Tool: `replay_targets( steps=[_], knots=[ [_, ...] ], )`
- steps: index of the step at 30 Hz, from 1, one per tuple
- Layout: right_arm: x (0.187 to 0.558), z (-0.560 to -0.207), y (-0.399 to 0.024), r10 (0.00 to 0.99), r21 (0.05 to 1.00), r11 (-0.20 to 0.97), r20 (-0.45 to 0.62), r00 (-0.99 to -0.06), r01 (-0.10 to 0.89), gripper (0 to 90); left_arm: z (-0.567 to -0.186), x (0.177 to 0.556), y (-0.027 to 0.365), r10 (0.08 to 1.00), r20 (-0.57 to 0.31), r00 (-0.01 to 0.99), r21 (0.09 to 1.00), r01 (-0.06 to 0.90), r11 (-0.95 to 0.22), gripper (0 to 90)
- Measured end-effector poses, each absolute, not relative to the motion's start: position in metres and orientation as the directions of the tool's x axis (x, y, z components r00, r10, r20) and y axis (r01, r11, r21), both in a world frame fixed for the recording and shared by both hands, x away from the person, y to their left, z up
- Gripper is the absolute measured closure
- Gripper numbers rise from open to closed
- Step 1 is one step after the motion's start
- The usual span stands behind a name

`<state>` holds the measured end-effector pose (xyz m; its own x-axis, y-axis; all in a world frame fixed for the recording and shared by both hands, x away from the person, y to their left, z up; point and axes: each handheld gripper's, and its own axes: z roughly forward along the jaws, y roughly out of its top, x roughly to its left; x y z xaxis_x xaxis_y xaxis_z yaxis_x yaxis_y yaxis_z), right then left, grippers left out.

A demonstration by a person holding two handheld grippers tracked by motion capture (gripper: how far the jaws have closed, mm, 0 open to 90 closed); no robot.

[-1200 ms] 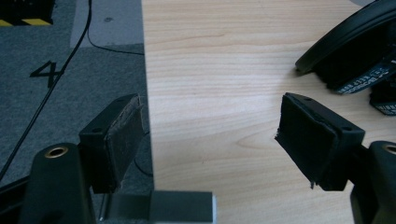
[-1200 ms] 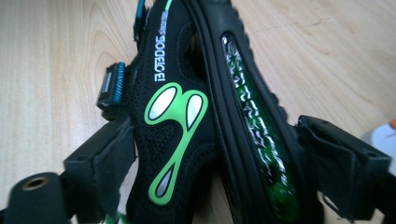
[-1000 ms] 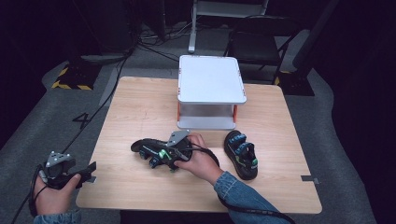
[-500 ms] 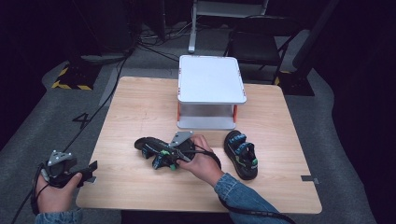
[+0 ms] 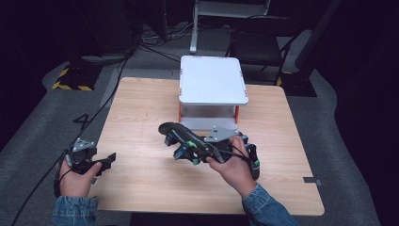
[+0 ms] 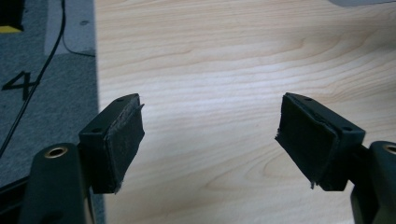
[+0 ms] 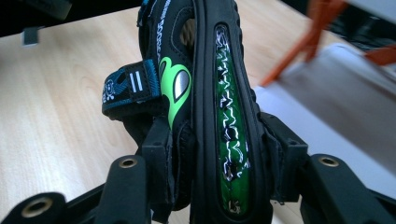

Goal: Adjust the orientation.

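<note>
A second sandal and white shelf flank the gripped sandal.

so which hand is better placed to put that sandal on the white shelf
Right. The right gripper is shut on the black sandal with green trim, lifted just in front of the white two-tier shelf. The left gripper is open with nothing between its fingers, at the wooden table's near left edge, farther from the shelf.

High view overhead, claw views close, table shared
</note>
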<state>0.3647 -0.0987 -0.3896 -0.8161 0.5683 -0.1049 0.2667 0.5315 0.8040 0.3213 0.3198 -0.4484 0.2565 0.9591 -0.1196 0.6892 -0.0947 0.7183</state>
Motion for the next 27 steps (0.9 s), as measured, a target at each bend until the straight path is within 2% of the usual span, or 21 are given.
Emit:
replay_targets(
  steps=[14, 18, 20, 27],
  knots=[
    [0.343, -0.368, -0.2, 0.752, 0.852, 0.389, -0.074, -0.655, 0.35, 52.0, -0.45, 0.35, 0.293, 0.939, -0.105, 0.328, 0.712, 0.684, -0.159, 22.4],
    [0.343, -0.356, -0.232, 0.811, 0.874, 0.3, -0.023, -0.585, 0.382, 51.9, -0.45, 0.349, 0.292, 0.938, -0.111, 0.328, 0.711, 0.686, -0.156, 22.4],
    [0.344, -0.355, -0.245, 0.829, 0.875, 0.267, 0.006, -0.56, 0.404, 51.9, -0.45, 0.348, 0.292, 0.939, -0.115, 0.323, 0.711, 0.687, -0.149, 22.4],
    [0.349, -0.368, -0.281, 0.885, 0.848, 0.239, 0.01, -0.465, 0.473, 51.8, -0.452, 0.348, 0.294, 0.94, -0.108, 0.324, 0.708, 0.688, -0.156, 22.4]
  ],
)
